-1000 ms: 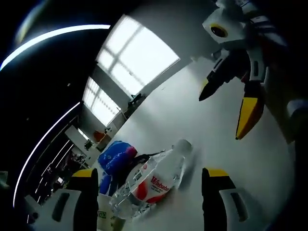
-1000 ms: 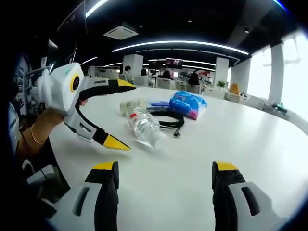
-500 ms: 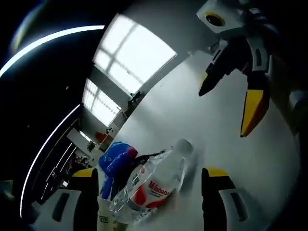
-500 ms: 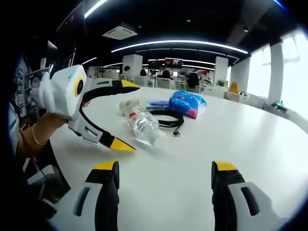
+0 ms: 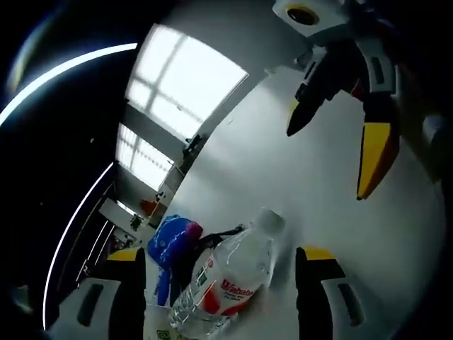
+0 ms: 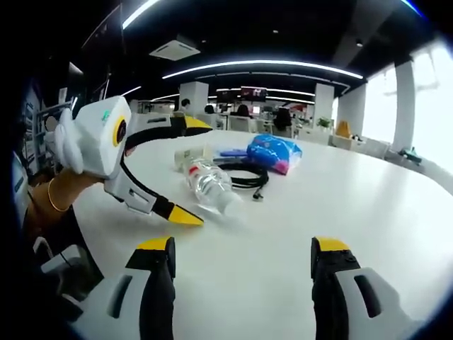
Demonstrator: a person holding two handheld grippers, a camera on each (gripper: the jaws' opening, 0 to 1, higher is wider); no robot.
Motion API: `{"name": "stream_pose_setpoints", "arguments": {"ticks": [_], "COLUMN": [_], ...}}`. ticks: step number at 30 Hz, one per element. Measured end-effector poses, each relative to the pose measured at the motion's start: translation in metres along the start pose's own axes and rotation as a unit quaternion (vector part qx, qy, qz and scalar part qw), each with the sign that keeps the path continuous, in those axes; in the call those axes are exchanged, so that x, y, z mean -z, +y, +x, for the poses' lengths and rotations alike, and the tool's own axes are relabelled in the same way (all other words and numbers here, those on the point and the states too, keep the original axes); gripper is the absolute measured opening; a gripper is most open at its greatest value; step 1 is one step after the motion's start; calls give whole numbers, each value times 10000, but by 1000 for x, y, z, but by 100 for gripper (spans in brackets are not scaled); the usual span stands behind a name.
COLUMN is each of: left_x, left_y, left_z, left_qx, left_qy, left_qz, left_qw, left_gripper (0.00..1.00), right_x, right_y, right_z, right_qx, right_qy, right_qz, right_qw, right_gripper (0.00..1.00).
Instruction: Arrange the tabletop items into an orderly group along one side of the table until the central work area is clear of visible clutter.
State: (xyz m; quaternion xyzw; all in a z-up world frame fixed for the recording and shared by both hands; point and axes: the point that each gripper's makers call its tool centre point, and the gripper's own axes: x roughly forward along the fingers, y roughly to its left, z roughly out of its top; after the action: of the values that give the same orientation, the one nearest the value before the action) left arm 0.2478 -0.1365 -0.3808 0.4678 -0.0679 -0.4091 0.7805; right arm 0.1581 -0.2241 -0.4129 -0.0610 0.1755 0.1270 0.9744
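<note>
A: Lying on its side on the white table (image 6: 368,212) is a clear water bottle (image 6: 207,185) with a red-and-white label; this is the reference item. What is the position of the left gripper (image 6: 191,170) relative to it?

B: In the right gripper view, the left gripper is beside the bottle on its capped end's side, jaws spread wide. One yellow tip is above the bottle, the other low at the table just beside the cap end. Nothing is between them. A hand (image 6: 60,195) with a thin bracelet holds it.

A: Confirm from the left gripper view.

B: The bottle (image 5: 225,282) lies between that view's own two jaws, cap (image 5: 269,221) pointing away from the camera. Whether either jaw touches the bottle cannot be told.

A: Status of the right gripper (image 6: 241,258)?

B: Jaws wide apart, holding nothing, over bare table well short of the bottle. It also appears in the left gripper view (image 5: 333,149), beyond the bottle's cap, raised above the table.

A: Other items near the bottle?

B: Behind it, a coiled black cable (image 6: 248,176). Beyond the cable, a blue snack bag (image 6: 274,152) with red print. To the bottle's far end, a small pale box (image 6: 190,156), details too small to read
</note>
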Motion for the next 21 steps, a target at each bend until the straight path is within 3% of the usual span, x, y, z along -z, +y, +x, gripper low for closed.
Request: {"name": "stream_pose_setpoints", "arguments": {"ticks": [10,21], "left_x": [3,4], "left_y": [6,8], "left_z": [-3,-3], "left_qx": [-78,-65], "left_qy": [48,68], "left_qz": [307,390], "left_qw": [9995,9992], "left_gripper": [86,83], "right_x": [2,1], "right_y": [-1,-6], "right_z": [-1,-3], "right_qx": [-3,57], "right_qy": [-18,-64], "right_qz": [45,73], "right_qw": [10000,9999], "right_gripper": [75,74]}}
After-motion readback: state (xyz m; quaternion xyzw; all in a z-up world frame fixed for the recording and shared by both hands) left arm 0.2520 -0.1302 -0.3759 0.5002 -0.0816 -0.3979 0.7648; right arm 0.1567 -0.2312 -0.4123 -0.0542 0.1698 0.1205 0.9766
